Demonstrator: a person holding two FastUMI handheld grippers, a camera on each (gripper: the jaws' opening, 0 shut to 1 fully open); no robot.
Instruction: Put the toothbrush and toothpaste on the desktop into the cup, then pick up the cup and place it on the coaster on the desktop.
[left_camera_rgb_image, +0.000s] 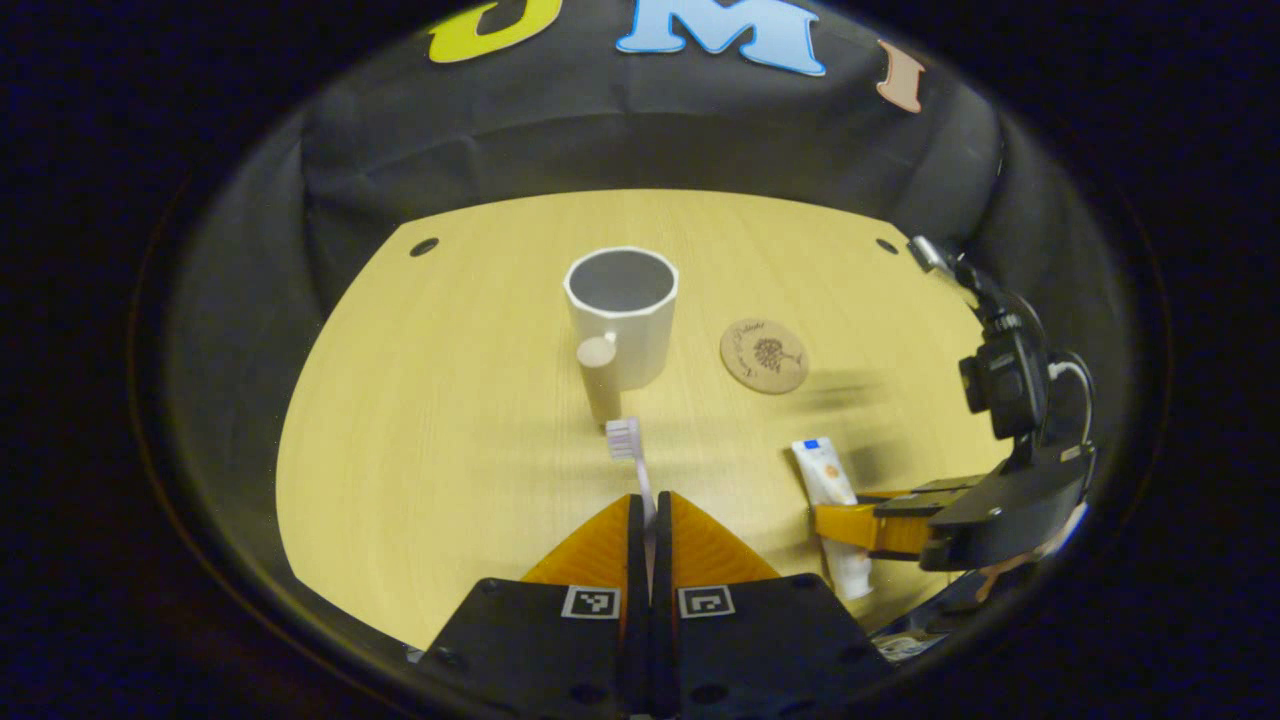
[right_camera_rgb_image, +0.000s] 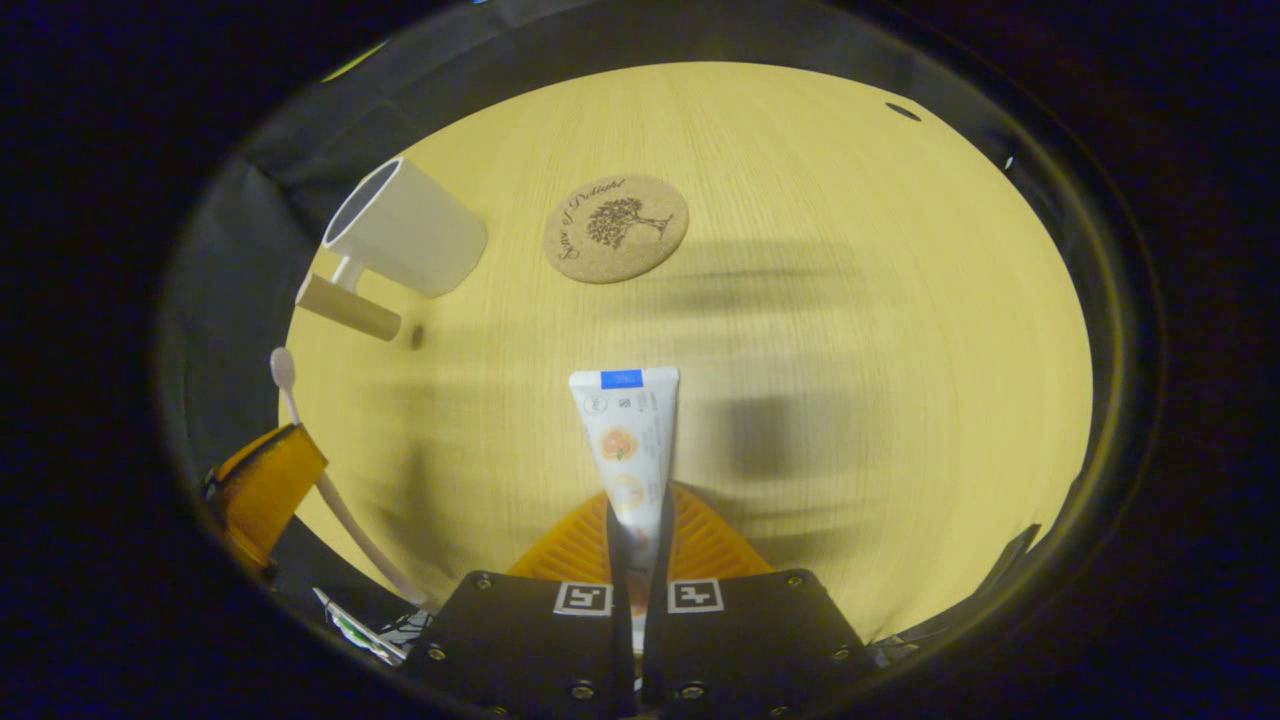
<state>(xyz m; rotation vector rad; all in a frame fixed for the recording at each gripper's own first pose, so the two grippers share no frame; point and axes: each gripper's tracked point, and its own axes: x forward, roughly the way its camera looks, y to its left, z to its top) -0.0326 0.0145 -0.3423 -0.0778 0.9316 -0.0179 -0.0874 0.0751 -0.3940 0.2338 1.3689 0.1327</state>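
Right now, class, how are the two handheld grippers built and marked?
Each gripper has a black, bolted body carrying two small square black-and-white tags, seen on the left gripper and right gripper. From the left gripper view, the right gripper also carries a black camera module with a cable.

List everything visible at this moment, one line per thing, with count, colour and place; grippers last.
cup: one, white with a light wooden handle, upright and empty near the middle of the desktop.
coaster: one, tan cork with a dark tree print, flat on the desktop beside the cup, nothing on it.
toothbrush: one, white bristles on a pale handle, clamped in the left gripper, head pointing toward the cup.
toothpaste: one tube, white with a blue band and orange marks, clamped in the right gripper.
desktop: one, light yellow wood grain.
left gripper: one, shut on the toothbrush.
right gripper: one, shut on the toothpaste.
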